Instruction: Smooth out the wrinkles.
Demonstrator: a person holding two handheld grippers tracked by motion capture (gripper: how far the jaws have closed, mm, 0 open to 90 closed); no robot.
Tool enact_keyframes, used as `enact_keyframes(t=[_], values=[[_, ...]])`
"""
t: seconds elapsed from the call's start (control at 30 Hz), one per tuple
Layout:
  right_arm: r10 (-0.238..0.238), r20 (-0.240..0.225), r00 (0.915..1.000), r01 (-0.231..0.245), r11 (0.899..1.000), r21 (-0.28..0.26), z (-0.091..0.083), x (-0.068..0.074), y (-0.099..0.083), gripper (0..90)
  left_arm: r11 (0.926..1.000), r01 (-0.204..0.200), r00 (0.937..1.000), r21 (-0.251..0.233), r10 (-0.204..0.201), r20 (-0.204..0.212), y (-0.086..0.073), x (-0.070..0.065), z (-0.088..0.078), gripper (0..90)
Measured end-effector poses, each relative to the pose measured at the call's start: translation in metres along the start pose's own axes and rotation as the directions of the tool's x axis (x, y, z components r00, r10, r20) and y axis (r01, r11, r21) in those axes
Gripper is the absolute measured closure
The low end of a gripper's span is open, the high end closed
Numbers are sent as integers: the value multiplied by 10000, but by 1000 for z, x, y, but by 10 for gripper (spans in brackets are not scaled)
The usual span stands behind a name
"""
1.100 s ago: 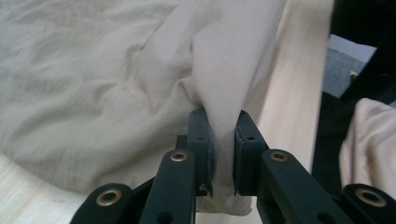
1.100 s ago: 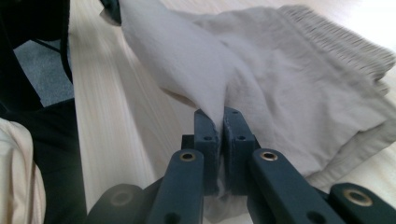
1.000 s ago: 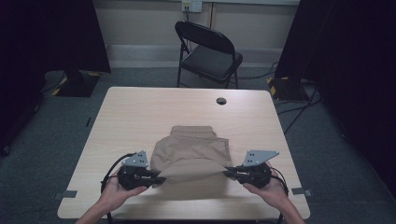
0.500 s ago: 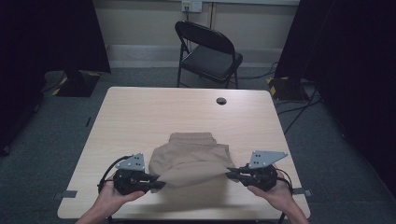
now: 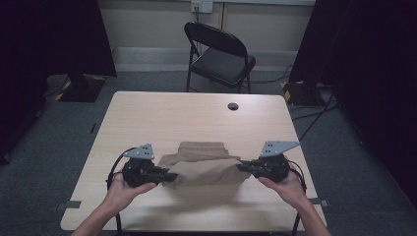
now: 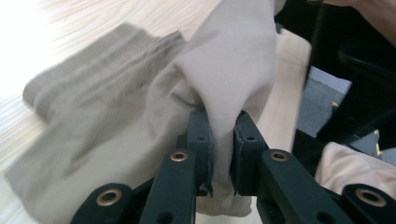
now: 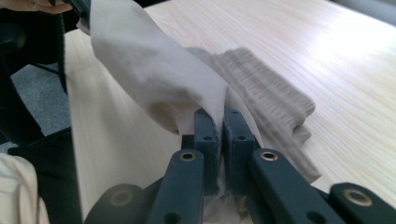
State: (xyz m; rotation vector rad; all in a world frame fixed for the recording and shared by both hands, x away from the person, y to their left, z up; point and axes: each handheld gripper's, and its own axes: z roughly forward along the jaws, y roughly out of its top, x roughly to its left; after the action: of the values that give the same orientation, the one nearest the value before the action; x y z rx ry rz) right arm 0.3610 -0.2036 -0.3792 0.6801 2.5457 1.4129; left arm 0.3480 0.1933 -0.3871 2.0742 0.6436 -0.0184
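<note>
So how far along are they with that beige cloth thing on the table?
Done: both grips are made, the left gripper and right gripper each clamped on a near edge of the tan garment. In hand: that edge is lifted between them, while the ribbed waistband end lies on the table. Left, probably: folding it over and setting it down.

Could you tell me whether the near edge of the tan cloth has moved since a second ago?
Yes. The tan cloth has had its near edge lifted off the table, toward the hole; left gripper and right gripper grip it.
</note>
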Motion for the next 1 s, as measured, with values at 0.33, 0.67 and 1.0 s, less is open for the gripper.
enact_keyframes(t=[0.33, 0.67, 1.0], values=[[460, 380, 9982, -464, 9989, 88, 24, -35, 3, 853, 9995, 299, 9993, 114, -296, -235, 14, 35, 14, 804], [550, 452, 9975, -535, 9980, -337, 28, -47, 2, 861, 10000, 21, 9996, 1, -21, -281, 24, 42, 15, 804], [-185, -334, 9993, 156, 9963, -848, -9, -10, 12, 862, 9968, -554, 9984, -579, 561, 115, 21, -1, -19, 804]])
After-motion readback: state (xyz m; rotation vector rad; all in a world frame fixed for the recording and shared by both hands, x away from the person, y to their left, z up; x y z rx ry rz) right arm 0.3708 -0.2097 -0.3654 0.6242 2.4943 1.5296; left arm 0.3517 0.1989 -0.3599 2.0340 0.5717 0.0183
